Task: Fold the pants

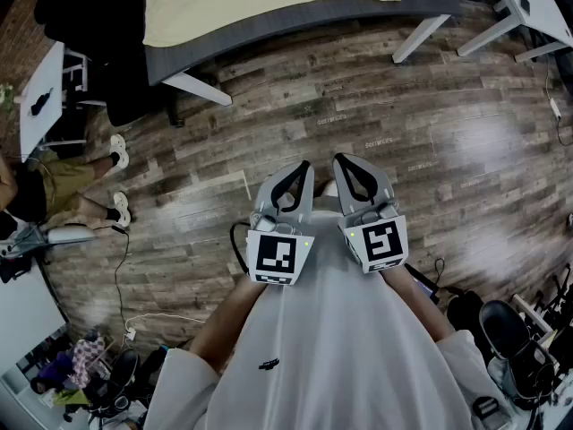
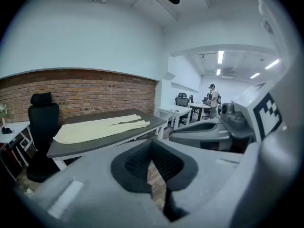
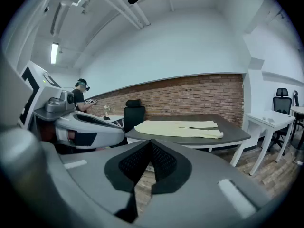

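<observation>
Pale yellow fabric pants (image 1: 269,3), flat on far dark grey table (image 1: 313,27). Left gripper (image 1: 305,167) and right gripper (image 1: 340,159), side by side, near, jaws pressed together on nothing.

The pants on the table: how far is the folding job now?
Nothing looks done: the pants lie flat and unfolded on the dark table. Nothing is in hand: the left gripper and right gripper are shut and empty, held over the wooden floor, away from the table. All the folding is left.
</observation>
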A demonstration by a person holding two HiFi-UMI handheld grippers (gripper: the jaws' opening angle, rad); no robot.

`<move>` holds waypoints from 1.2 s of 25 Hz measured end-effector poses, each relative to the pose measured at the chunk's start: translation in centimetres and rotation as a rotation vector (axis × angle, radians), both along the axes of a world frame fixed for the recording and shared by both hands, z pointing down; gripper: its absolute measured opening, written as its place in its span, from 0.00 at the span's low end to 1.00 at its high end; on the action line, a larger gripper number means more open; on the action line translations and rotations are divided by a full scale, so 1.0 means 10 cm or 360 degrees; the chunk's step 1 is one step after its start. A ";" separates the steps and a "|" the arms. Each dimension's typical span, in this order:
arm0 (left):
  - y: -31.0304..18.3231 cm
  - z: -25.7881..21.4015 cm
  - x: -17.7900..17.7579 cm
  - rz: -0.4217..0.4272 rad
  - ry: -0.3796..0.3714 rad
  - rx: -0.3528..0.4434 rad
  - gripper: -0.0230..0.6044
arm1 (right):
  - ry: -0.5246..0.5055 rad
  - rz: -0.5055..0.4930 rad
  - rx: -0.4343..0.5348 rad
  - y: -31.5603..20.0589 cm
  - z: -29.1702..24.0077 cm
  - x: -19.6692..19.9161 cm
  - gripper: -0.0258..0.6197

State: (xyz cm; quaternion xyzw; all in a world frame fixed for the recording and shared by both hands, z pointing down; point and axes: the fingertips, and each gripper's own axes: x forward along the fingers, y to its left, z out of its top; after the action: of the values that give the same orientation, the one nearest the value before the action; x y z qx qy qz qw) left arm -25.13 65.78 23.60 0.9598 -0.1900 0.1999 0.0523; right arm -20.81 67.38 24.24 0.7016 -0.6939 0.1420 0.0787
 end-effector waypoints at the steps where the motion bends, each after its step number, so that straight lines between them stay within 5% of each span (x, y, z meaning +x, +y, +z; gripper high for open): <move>1: 0.02 0.00 0.02 0.0004 -0.0006 0.0001 0.04 | 0.0007 -0.0008 -0.0002 0.02 -0.01 0.01 0.05; 18: 0.44 0.15 0.04 -0.0011 -0.0110 -0.0057 0.04 | -0.0114 0.0053 -0.0016 0.47 0.11 0.14 0.05; 30: -0.28 0.33 0.00 -0.0089 -0.0089 -0.0182 0.04 | -0.0129 0.0093 -0.0154 -0.07 0.37 0.21 0.05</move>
State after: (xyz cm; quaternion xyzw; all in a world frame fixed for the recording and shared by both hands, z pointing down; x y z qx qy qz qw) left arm -25.10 62.94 26.95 0.9436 -0.2064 0.2357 0.1073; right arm -18.73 66.66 27.93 0.7106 -0.6679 0.2059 0.0804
